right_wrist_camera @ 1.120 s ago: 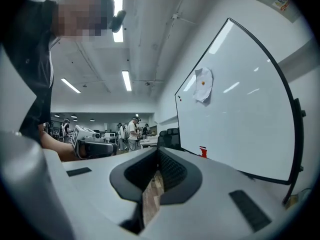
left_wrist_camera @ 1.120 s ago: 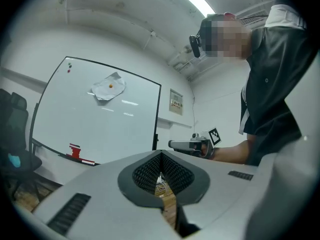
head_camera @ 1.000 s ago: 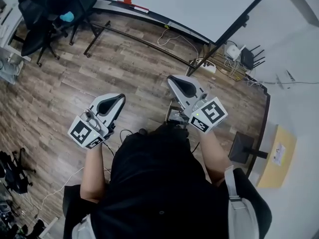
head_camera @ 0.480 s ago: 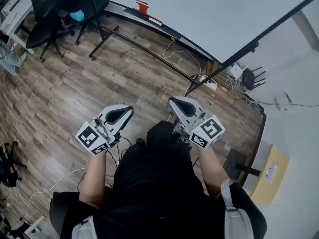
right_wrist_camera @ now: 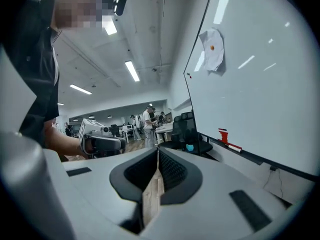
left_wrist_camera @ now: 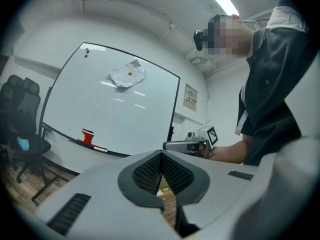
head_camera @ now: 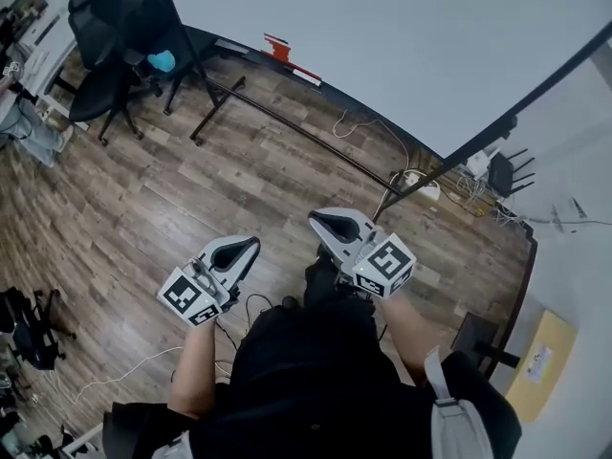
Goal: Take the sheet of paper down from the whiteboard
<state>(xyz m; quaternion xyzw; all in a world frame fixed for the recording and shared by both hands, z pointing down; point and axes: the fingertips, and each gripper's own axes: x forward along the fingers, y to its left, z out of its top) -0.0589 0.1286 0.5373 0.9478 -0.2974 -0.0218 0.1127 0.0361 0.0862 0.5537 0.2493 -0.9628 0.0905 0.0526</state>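
wood-plank floor (head_camera: 143,208) runs up to a large white whiteboard on a black stand (head_camera: 382,36), with a black office chair (head_camera: 115,55) at its far left. the crumpled white sheet of paper (left_wrist_camera: 121,78) hangs high on the board under a small orange magnet (left_wrist_camera: 130,73) — well apart from both tools. the left gripper (head_camera: 251,245) and right gripper (head_camera: 316,221) are held out in front of the person, each with jaws pressed together and nothing between them. a red object (head_camera: 278,48) sits on the board's tray.

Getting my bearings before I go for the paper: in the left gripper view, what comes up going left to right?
Black office chair → red item → sheet of paper → wall notice → person.
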